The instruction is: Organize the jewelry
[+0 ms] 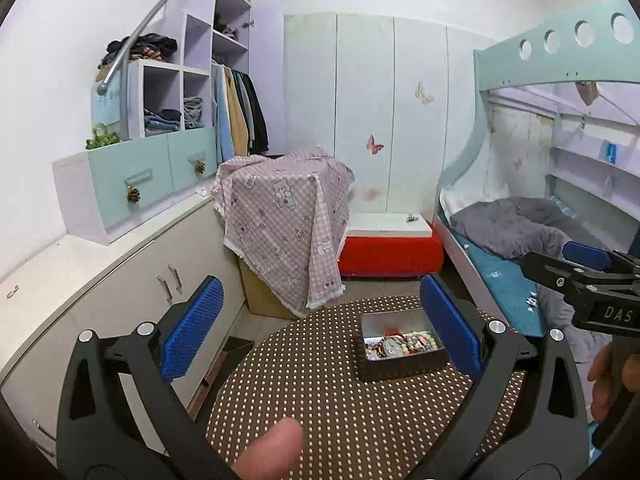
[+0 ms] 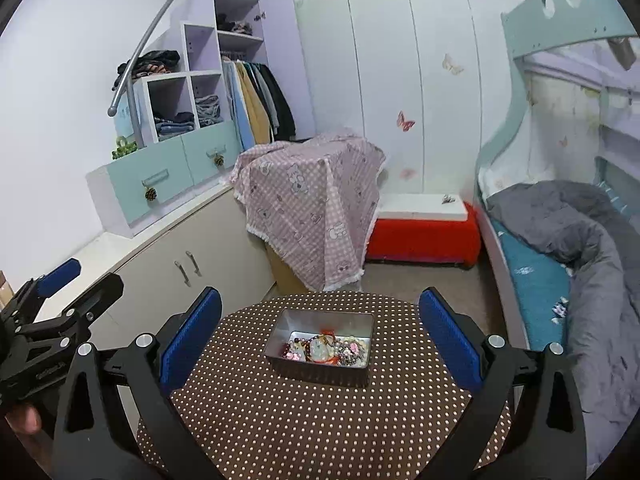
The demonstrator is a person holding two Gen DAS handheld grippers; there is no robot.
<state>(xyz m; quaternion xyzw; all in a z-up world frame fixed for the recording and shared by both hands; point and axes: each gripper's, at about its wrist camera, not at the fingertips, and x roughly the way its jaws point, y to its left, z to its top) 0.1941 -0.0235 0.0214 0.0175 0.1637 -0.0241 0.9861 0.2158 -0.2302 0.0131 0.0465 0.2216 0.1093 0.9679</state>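
Your left gripper [image 1: 320, 328] stands with its jaws spread wide and nothing between the blue pads [image 1: 192, 328]; only the dotted tabletop shows in the gap. Your right gripper [image 2: 320, 332] is spread just as wide and is likewise empty, its pads either side of the tin without touching it.

The jewelry [image 2: 326, 348] lies heaped in the near end of an open rectangular metal tin [image 2: 320, 376]: beads, a red cord and pale pieces tangled together, too small to tell apart. The tin sits on the round table [image 2: 280, 420] with its brown, white-dotted cover, toward the far half of the top. From the left wrist view the tin lies ahead and to the right, close to that gripper's right pad but apart from it. The cover around the tin is bare.

Your fingertip [image 1: 276, 448] shows at the bottom of the left view, and your other hand [image 1: 612, 376] on the right gripper's handle at its right edge.

Beyond the table, a box draped in a pink checked cloth [image 2: 316, 208] stands on the floor just behind the far rim. To its right is a red bench with a white top [image 2: 424, 236]; further right, the bunk bed with a grey quilt [image 2: 580, 232]. On the left, a low cabinet [image 2: 168, 264] runs along the wall, with teal drawers and open shelves of clothes [image 2: 200, 112] above.
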